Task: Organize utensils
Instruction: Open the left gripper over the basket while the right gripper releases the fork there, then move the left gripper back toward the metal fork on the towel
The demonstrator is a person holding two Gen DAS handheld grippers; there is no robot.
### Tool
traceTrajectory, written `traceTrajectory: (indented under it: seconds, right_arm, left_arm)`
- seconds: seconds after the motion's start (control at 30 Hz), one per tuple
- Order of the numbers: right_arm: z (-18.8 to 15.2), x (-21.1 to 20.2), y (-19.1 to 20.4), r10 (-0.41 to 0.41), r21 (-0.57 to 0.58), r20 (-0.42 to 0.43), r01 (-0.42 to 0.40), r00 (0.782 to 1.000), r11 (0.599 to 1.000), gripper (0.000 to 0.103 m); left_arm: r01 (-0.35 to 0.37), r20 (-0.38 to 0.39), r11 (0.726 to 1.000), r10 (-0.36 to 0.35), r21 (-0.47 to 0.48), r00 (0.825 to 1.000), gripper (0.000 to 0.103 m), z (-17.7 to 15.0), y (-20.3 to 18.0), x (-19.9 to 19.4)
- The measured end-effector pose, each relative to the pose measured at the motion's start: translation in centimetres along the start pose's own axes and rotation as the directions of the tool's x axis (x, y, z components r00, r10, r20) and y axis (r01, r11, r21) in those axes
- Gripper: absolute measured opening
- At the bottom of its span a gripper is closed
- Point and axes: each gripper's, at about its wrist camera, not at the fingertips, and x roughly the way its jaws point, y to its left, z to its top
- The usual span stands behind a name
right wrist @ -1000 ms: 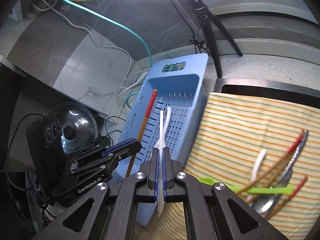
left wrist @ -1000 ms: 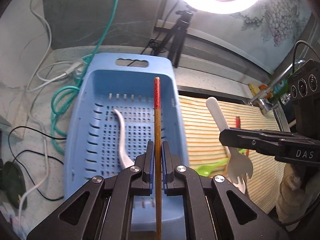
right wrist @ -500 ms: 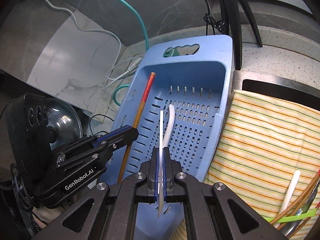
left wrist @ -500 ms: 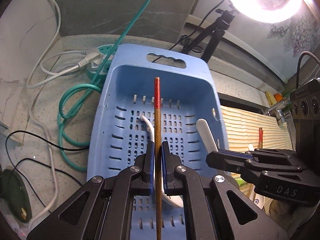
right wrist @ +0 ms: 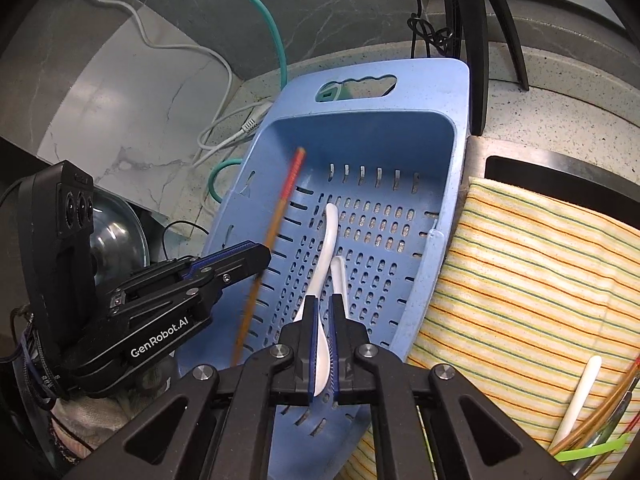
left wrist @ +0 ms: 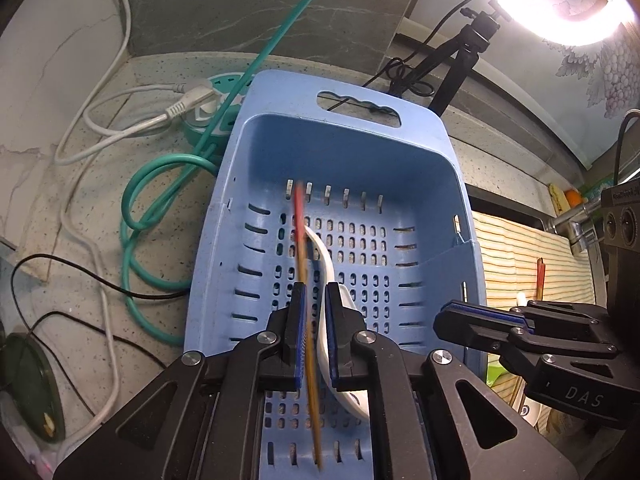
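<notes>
A blue slotted basket (left wrist: 420, 168) (right wrist: 424, 140) lies on the counter. My left gripper (left wrist: 314, 300) hangs over it with its jaws parted. A red-tipped wooden chopstick (left wrist: 305, 280) (right wrist: 276, 224) is blurred between the jaws, free of them. A white spoon (left wrist: 324, 256) (right wrist: 326, 236) lies on the basket floor. My right gripper (right wrist: 324, 312) is also over the basket, jaws slightly apart, and a white plastic fork (right wrist: 340, 276) slips down between them, loose.
A striped cloth (right wrist: 532, 272) right of the basket holds a white utensil (right wrist: 580, 392), chopsticks and a green utensil (right wrist: 592, 450). Green and white cables (left wrist: 160, 184) and a socket lie left of the basket. A tripod (left wrist: 460, 60) stands behind it.
Both grippers have opened over the basket. The chopstick has left the left jaws and is falling. The white fork has dropped from the right jaws toward the basket floor.
</notes>
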Motion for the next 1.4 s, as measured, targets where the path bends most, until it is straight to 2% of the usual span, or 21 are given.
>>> traceTrajectory:
  seconds: [0.4, 0.53, 0.63, 0.8, 1.1, 1.2, 1.4]
  right_arm:
    - [-1.1, -3.4, -0.1, 0.028, -0.026, 0.023, -0.028, 0.999, 0.999, 0.006]
    - [-1.8, -5.6, 0.2, 0.04, -0.051, 0.048, -0.038, 0.998, 0.998, 0.007]
    - [-2.5, -7.4, -0.1, 0.057, -0.062, 0.064, -0.053, 0.996, 0.997, 0.012]
    - [-3.7, -10.7, -1.2, 0.072, -0.077, 0.093, -0.065, 0.993, 0.995, 0.013]
    - [-6.7, -16.7, -6.4, 0.048, -0.059, 0.142, -0.04, 0.989, 0.997, 0.02]
    - [-7.6, -18.2, -8.3, 0.034, -0.047, 0.145, -0.027, 0.989, 0.999, 0.023]
    - [-9.4, -20.2, -12.4, 0.011, 0.016, 0.142, -0.014, 0.99, 1.0, 0.024]
  left_arm:
    - [-0.005, 0.05, 1.0, 0.006, -0.019, 0.999, 0.008, -1.1, -1.3, -2.9]
    - [-0.003, 0.083, 1.0, 0.004, -0.012, 0.997, 0.008, -1.8, -2.6, -4.6]
    - [0.002, 0.101, 1.0, -0.003, 0.003, 0.995, 0.009, -2.3, -3.9, -5.7]
    - [0.004, 0.128, 0.999, -0.008, 0.032, 0.992, 0.011, -3.6, -6.5, -7.4]
    - [0.048, 0.155, 0.992, -0.065, 0.113, 0.986, 0.013, -7.2, -12.0, -9.6]
    - [0.059, 0.149, 0.989, -0.08, 0.136, 0.986, 0.013, -8.3, -13.7, -9.7]
    - [0.109, 0.124, 0.983, -0.128, 0.145, 0.984, 0.013, -10.7, -16.2, -9.2]
